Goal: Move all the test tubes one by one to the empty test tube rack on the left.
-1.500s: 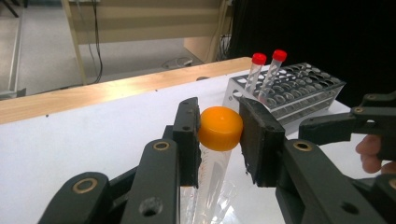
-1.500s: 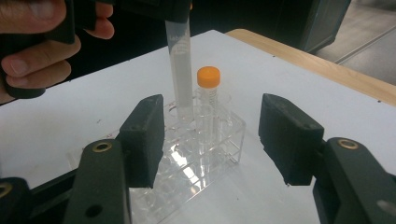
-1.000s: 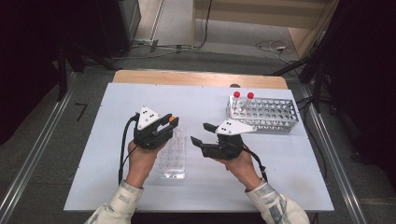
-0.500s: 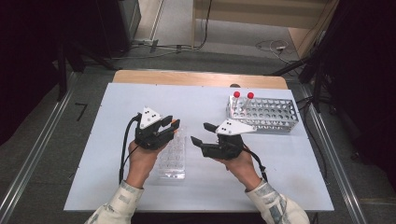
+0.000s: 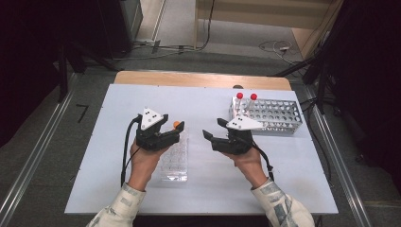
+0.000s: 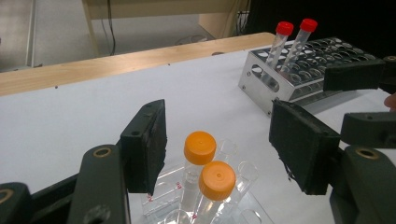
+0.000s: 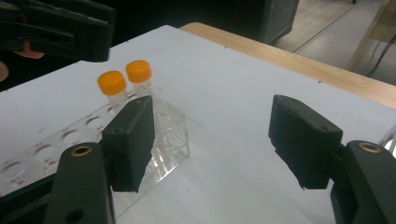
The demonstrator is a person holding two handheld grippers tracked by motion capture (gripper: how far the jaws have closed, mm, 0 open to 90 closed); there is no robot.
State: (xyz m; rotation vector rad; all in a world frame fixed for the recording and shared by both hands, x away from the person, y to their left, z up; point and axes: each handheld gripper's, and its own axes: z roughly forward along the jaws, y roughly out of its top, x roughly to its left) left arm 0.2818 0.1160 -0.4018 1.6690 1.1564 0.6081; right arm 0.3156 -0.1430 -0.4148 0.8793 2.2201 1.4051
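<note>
Orange-capped tubes (image 6: 205, 161), clear acrylic rack (image 5: 174, 158), L tool (image 6: 219, 154) open

A white table (image 5: 118, 189) with a wooden strip along its far edge carries two racks. A clear rack (image 5: 174, 161) lies left of the middle, toward the near side, long side running near to far, with orange-capped tubes (image 6: 208, 165) at its far end. A metal rack (image 5: 276, 116) sits at far right, two red-capped tubes (image 5: 246, 97) in its left end.
</note>
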